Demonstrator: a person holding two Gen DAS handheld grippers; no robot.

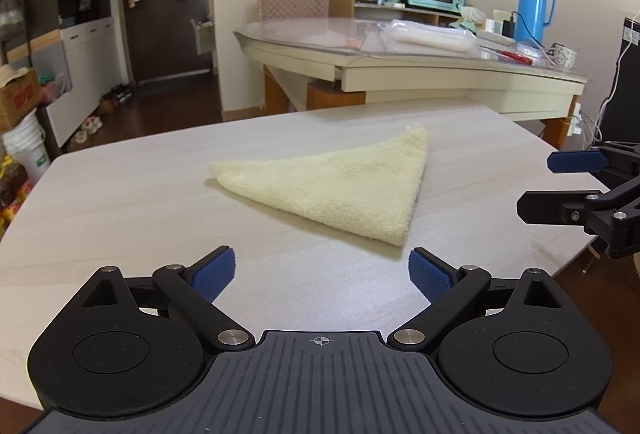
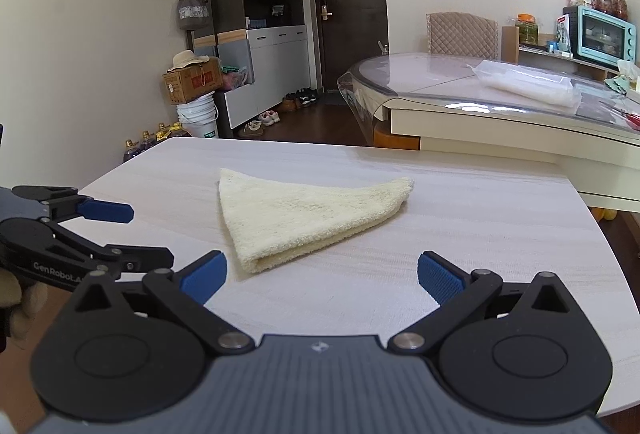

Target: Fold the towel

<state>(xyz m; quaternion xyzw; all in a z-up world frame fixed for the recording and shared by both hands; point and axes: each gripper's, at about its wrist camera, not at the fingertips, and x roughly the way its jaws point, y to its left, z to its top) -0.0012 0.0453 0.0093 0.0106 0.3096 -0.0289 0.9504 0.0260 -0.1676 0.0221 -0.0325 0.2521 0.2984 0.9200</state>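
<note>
The towel (image 1: 332, 189) lies folded into a triangle in the middle of the pale tabletop (image 1: 120, 201), flat, with bare surface on every side. Both grippers hover near the front edge — the left gripper (image 1: 321, 274) and the right gripper (image 2: 322, 276) stand wide open, empty, not touching the towel.

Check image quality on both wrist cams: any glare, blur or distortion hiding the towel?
Left wrist view: towel sharp, evenly lit, with a soft shadow at its near edge; fisheye bends the table edge; glare only on the glass-topped table behind. Right wrist view: towel also sharp; dark vignette in the corners; glare again on that glass top.
</note>
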